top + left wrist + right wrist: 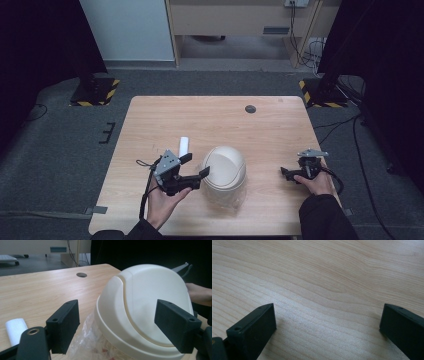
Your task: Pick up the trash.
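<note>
**Lining up on the bin lid, nothing gripped yet**

My left gripper (pixel 196 166) is spread wide, its jaws open toward three o'clock at the cream swing-lid bin top (pixel 224 167), which sits on the wooden table (pixel 215 120) a little toward the near edge from its middle. In the left gripper view the domed lid (pixel 147 305) stands between my two black pads (pixel 65 322), but neither pad touches it; one is just off its left flank, the other in front of its right shoulder. So I judge the approach nearly done and the grasp itself not yet made.

Under the lid's rim a clear plastic bag (pixel 92 342) bunches out, crinkled, with something reddish inside that I cannot make out. Whether the bag is properly seated under the lid, I cannot tell.

A small white roll (pixel 183 146) lies at about ten o'clock from the lid, just beyond my left gripper, untouched.

My right gripper (pixel 291 172) rests low over the table at three o'clock from the lid, well apart from it. Its jaws are released too, with bare wood grain between them in the right gripper view, holding nothing.

What I judge is left: closing on the lid, then lifting or seating it, and whatever the bag and roll need.
</note>
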A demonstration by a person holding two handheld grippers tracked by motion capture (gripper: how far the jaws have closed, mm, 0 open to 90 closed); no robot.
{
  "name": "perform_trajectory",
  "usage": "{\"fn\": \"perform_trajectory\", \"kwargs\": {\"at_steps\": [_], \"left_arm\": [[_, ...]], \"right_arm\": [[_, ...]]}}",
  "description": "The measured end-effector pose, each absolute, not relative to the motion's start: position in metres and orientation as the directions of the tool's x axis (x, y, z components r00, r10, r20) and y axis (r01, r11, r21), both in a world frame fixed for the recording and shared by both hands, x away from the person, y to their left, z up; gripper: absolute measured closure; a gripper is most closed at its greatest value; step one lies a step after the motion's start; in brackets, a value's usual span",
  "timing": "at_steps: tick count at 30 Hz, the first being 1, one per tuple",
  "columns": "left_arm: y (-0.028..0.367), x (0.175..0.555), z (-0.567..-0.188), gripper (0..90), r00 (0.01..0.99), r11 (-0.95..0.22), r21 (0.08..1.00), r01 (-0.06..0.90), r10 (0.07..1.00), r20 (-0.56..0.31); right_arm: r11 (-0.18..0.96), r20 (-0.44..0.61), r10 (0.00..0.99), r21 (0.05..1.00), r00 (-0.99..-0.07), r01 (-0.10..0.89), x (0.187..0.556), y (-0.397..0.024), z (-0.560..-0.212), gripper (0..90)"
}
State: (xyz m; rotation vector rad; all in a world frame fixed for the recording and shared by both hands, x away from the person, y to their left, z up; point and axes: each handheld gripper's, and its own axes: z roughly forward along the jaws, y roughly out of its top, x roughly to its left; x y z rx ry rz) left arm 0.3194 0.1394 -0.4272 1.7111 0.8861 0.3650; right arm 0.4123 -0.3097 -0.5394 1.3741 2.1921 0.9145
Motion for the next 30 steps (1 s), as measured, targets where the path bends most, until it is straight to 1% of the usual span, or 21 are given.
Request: {"fn": "perform_trajectory", "kwargs": {"at_steps": [16, 21, 24, 30], "left_arm": [[0.125, 0.332, -0.439, 18.1, 0.670, -0.174, 0.887, 0.427, 0.720, -0.181], [0.122, 0.337, -0.442, 17.6, 0.669, -0.180, 0.877, 0.445, 0.718, -0.192], [0.118, 0.339, -0.441, 17.4, 0.668, -0.201, 0.873, 0.445, 0.723, -0.174], [0.113, 0.341, -0.441, 17.6, 0.677, -0.217, 0.869, 0.445, 0.716, -0.169]], "right_arm": [[0.304, 0.012, 0.898, 0.706, -0.441, 0.640, 0.412, -0.310, -0.539, 0.7], [0.304, 0.012, 0.898, 0.706, -0.440, 0.640, 0.412, -0.310, -0.539, 0.7], [0.304, 0.012, 0.898, 0.706, -0.440, 0.640, 0.412, -0.310, -0.539, 0.7], [0.304, 0.012, 0.898, 0.706, -0.440, 0.640, 0.412, -0.310, -0.539, 0.7]]}}
